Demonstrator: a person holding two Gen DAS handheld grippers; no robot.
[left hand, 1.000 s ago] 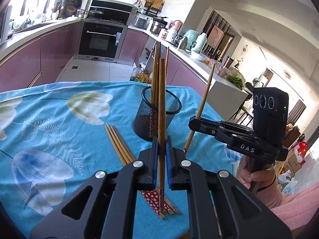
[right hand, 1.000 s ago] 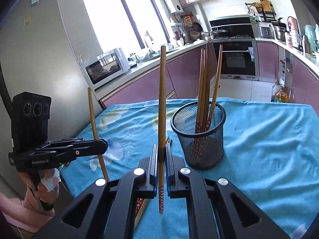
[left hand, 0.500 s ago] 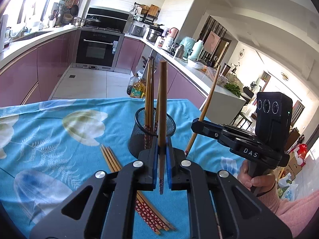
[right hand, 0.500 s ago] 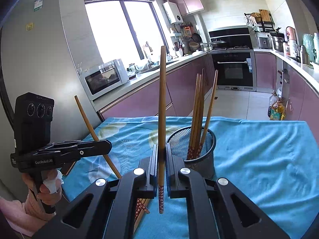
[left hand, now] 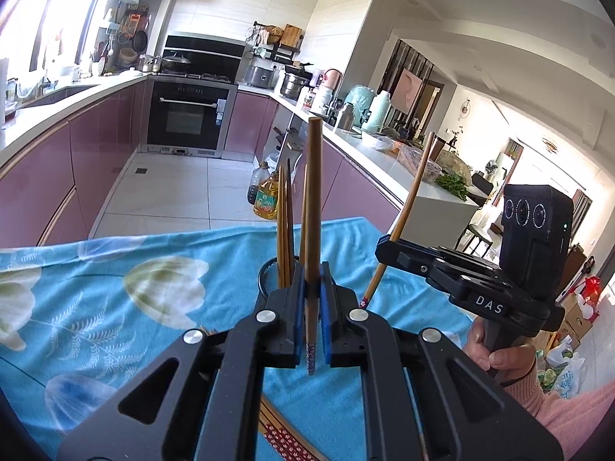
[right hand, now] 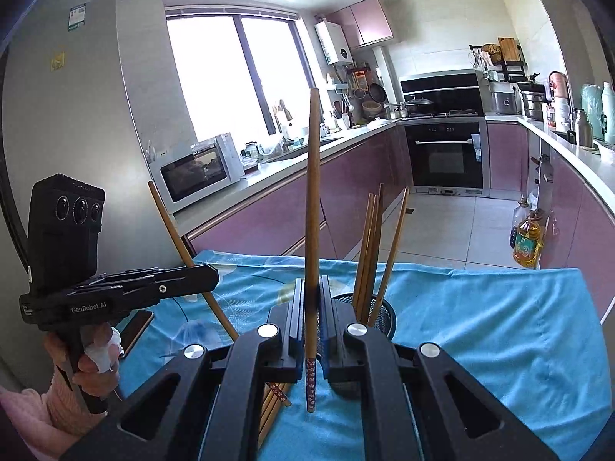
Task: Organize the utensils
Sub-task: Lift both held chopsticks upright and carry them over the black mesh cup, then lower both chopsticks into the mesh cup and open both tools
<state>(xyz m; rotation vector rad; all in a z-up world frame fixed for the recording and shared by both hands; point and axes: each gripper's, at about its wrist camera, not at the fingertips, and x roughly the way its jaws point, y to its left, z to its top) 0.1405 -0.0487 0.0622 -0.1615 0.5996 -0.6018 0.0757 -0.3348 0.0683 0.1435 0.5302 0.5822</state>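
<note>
From the left wrist, your left gripper [left hand: 312, 307] clamps one chopstick [left hand: 313, 207] upright before the mesh holder [left hand: 265, 274], which already holds several. From the right wrist, your right gripper [right hand: 310, 320] pinches another chopstick [right hand: 312, 207]; loose chopsticks [right hand: 275, 399] on the cloth remain.

Black wire-mesh holder [right hand: 378, 317] sits dead ahead of both grippers, its mouth crowded by upright brown wooden chopsticks [right hand: 371, 247] that lean apart, leaving gaps between them. Loose chopsticks [left hand: 284, 436] lie on the blue flowered tablecloth [left hand: 115, 299] below. Left and far right, the cloth lies bare and passable.
</note>
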